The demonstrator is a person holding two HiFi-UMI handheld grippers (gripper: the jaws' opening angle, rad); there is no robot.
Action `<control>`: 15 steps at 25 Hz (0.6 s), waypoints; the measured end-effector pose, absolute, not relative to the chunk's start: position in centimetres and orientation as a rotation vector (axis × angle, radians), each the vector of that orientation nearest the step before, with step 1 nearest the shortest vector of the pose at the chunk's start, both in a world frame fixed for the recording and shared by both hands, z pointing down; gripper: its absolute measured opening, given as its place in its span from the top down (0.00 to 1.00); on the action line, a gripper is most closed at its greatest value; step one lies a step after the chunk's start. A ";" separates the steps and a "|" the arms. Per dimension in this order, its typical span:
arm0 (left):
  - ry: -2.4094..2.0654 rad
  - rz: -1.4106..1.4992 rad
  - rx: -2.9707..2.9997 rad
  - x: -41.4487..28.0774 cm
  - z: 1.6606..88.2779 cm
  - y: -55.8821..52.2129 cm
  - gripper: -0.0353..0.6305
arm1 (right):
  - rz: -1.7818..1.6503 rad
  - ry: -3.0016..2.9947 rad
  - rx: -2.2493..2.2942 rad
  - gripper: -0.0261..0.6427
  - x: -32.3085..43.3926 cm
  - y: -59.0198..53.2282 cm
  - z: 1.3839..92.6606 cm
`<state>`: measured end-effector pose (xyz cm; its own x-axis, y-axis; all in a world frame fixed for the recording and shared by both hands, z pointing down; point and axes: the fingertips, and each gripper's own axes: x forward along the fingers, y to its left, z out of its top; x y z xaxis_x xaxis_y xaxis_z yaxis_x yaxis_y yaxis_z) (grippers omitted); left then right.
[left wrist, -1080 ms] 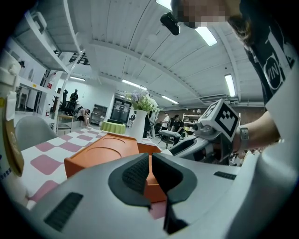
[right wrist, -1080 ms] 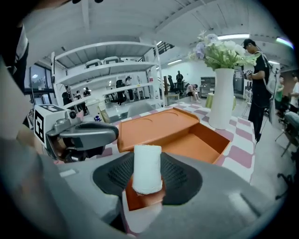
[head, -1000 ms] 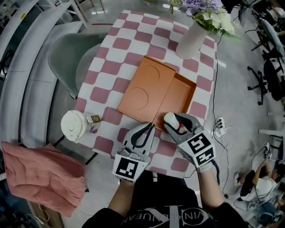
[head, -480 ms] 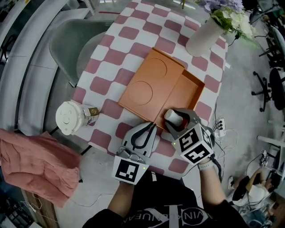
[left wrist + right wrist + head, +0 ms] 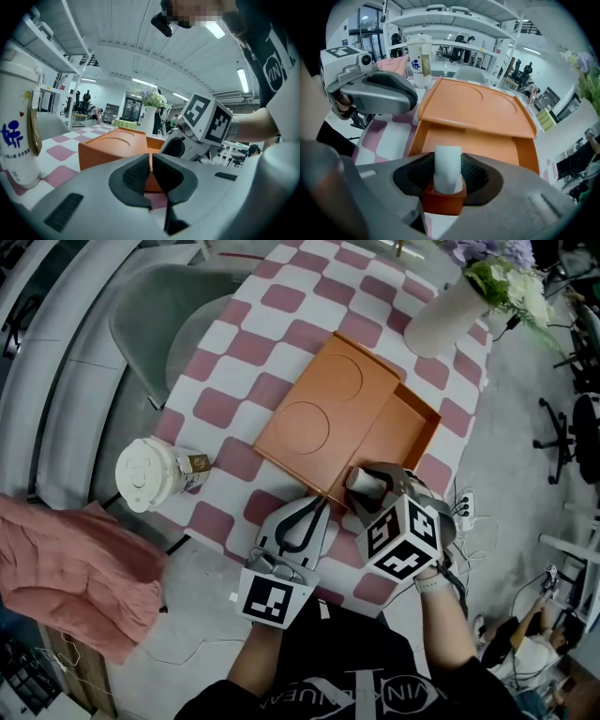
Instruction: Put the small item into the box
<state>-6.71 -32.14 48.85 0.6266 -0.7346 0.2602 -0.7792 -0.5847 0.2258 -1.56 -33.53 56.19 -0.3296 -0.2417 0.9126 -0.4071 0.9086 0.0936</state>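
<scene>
Change since a second ago: right gripper (image 5: 370,486) has crept forward off the checked table (image 5: 281,343) toward the orange box (image 5: 323,409) and rolled so its marker cube faces up more; left gripper (image 5: 302,521) has hardly moved; the head view has shifted a little too, so part of this is camera motion

Meaning for the task, as I judge it: carry nearly done, approach to the uncovered half (image 5: 403,432) under way, release not yet due

Right claw clenched on the small item (image 5: 448,168), both pads pressed to its sides in the right gripper view; left claw (image 5: 151,171) closed on nothing, pads meeting, parked just beside the box's near corner

Where the item is: in the right claw, at the near rim of the uncovered half, clear of the box floor; not inside yet by my read; lid (image 5: 476,105) covers the far-left part, open tray straight ahead of the jaws

Pointing: white cylinder end (image 5: 362,480) leads, red base trails nearer the gripper body; long axis runs base to white tip, roughly along the jaws and toward the box, tipped upward some in the head view; exact tilt I cannot tell

Paper cup (image 5: 148,474) well apart on the left, vase (image 5: 445,310) beyond the box; neither is in the path
</scene>
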 end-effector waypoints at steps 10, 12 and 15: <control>-1.258 0.182 2.496 -7.2 49.2 -31.7 0.91 | 0.178 -1.913 0.410 0.70 -1.6 -33.1 56.4; -1.260 0.165 2.472 -7.3 49.3 -31.6 0.91 | 0.179 -1.911 0.408 0.70 -1.6 -33.1 56.4; -1.269 0.165 2.460 -7.4 49.6 -31.4 0.91 | 0.179 -1.915 0.405 0.70 -1.6 -33.1 56.4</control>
<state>-7.43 -31.42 49.57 0.5885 -0.7631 0.2671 -0.8060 -0.5279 0.2676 -1.62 -33.14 56.39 -0.3258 -0.1940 0.9253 -0.3622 0.9296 0.0674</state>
